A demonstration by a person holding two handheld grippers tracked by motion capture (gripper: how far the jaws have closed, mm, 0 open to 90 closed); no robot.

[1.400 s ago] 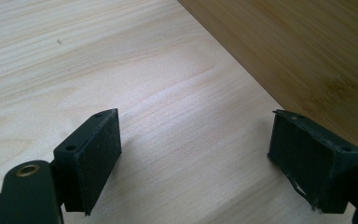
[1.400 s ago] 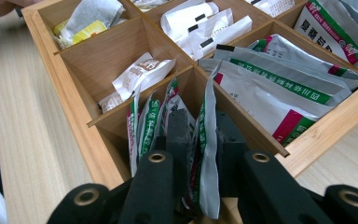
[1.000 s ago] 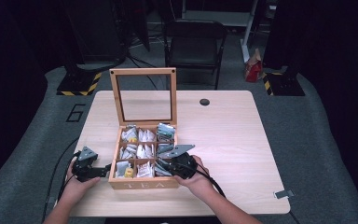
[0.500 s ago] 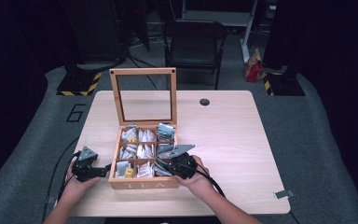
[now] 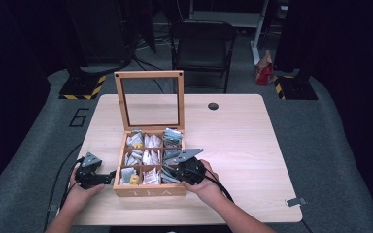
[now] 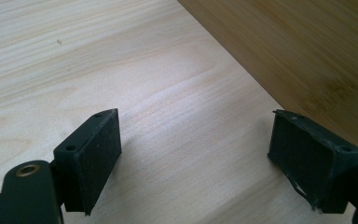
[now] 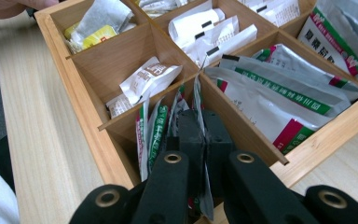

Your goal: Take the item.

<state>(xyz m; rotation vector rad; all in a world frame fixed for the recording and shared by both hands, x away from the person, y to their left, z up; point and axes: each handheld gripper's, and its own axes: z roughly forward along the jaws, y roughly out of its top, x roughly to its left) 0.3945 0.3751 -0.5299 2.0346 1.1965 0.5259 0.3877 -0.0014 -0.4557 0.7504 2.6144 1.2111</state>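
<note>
Bamboo tea box hasn't budged; right gripper is now clamped on 1 sachet in its front-right compartment, ready to lift. Left gripper idles open beside it.

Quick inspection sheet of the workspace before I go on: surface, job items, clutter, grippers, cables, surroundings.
Surface: light wooden table, bare wood around the box.
Job's things: wooden tea box, lid upright, compartments holding sachets; one sachet pinched in the near right compartment.
Clutter: small dark round spot on the far side; grey clip at the near right edge.
Grippers: left gripper open, beside the box wall; right gripper shut on the sachet.
Cables: black cable trailing off the left edge.
Surroundings: black chair behind the table, dark floor.
</note>
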